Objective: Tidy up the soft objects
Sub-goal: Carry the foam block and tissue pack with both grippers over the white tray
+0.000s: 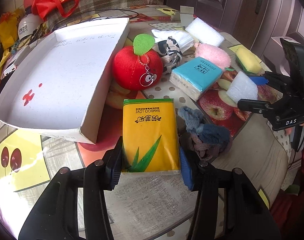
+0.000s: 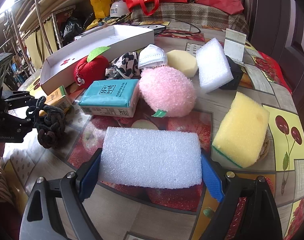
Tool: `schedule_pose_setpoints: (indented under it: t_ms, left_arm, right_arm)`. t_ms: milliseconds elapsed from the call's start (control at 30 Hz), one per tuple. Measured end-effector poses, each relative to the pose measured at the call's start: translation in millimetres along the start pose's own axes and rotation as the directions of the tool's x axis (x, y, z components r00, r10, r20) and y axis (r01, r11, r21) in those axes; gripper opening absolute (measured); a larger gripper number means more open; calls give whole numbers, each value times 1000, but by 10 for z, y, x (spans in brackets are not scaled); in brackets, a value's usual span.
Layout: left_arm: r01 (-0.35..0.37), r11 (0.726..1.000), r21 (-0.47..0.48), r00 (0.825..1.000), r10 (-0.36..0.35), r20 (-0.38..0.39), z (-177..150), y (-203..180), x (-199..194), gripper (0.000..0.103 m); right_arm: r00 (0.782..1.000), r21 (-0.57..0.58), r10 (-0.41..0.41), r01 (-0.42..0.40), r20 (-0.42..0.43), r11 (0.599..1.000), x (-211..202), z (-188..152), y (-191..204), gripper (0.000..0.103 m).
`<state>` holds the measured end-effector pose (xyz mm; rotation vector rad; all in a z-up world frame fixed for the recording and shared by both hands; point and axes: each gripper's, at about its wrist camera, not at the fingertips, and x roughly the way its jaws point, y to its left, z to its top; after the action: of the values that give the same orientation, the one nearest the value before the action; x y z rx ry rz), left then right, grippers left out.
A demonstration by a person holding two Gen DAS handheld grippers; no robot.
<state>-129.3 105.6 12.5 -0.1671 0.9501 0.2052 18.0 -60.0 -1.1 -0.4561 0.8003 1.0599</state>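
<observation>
Left wrist view, left to right. A shallow white cardboard tray [image 1: 58,76] sits tilted on the bench [image 1: 148,198], its left rim cut off by the lens edge; it holds nothing but two red marks on its floor. Just right of it stands a red plush apple [image 1: 137,69], which partly hides a black-and-white patterned cloth [image 1: 170,53]. The left tongs [image 1: 151,169] are closed on a yellow tissue pack [image 1: 151,134], both pads pressing its sides near the bottom edge. A bundle of blue and brown socks [image 1: 204,134] lies touching the pack's right side; how many there are is hard to tell. Further right lie a teal tissue pack [image 1: 196,76] and a pink plush ball [image 1: 214,55].

Right wrist view. The right tongs [image 2: 151,173] grip a white foam block [image 2: 152,156] across its width; whether it rests on the bench is unclear. A yellow sponge [image 2: 241,134] leans at right, its base partly hidden. A second white foam block [image 2: 214,66] conceals most of a black object [image 2: 234,76] behind it.
</observation>
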Motion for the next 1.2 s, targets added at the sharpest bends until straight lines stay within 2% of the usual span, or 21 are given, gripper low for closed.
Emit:
schedule_pose_setpoints:
  t_ms: [167,233,267,333,467,533,600,667,733,767,833,867,900,1000,1100,1200]
  left_arm:
    - [-14,1000,5,997,13,82,-58,36,-151,49]
    - [-49,999,-4,986,49,157,-69,79,-262,49]
    - [-65,998,-7,975,65,211,-81,107,-337,49]
    - [-118,992,-34,943,123,310,-115,186,-471,49]
    - [-228,965,-127,837,261,480,-168,390,-684,49]
    - [-255,951,-176,799,309,516,-196,521,-750,49]
    - [-277,936,-216,769,351,534,-224,654,-783,49]
    - [-296,922,-250,749,386,538,-235,782,-795,49]
    - [-295,911,-287,742,408,533,-241,902,-787,49]
    - [-287,908,-304,745,411,525,-246,967,-785,49]
    - [-264,904,-337,763,409,500,-242,1089,-754,49]
    - [-258,902,-347,766,410,496,-237,1136,-743,49]
    - [-266,898,-350,757,419,502,-235,1153,-755,49]
    - [-317,883,-347,714,463,525,-216,1199,-771,49]
    - [-316,869,-381,709,483,514,-165,1372,-730,49]
    - [-333,849,-410,684,517,515,-109,1522,-710,49]
  right_arm:
    - [999,-13,12,-12,34,1000,-66,-3,32,89]
    - [996,-2,2,-2,89,1000,-176,23,23,89]
    - [991,10,-3,1,136,1000,-263,46,11,89]
    - [966,33,-12,3,257,999,-467,89,12,89]
    - [865,117,-74,18,496,993,-748,73,38,89]
    - [827,141,-102,28,553,990,-768,67,74,89]
    - [806,150,-119,38,580,988,-738,69,140,89]
    - [803,141,-117,42,585,989,-707,122,228,89]
    - [793,125,-92,21,602,992,-688,173,318,89]
    - [795,114,-77,10,601,993,-654,211,380,89]
    - [806,84,-34,-19,591,996,-585,251,521,89]
    - [809,65,-15,-29,588,997,-547,291,607,89]
    - [808,46,4,-39,589,998,-515,317,693,89]
    - [808,-11,50,-54,587,999,-408,424,973,89]
    - [813,-55,112,-98,571,994,-272,534,1235,89]
    - [826,-95,180,-152,534,984,-109,650,1531,89]
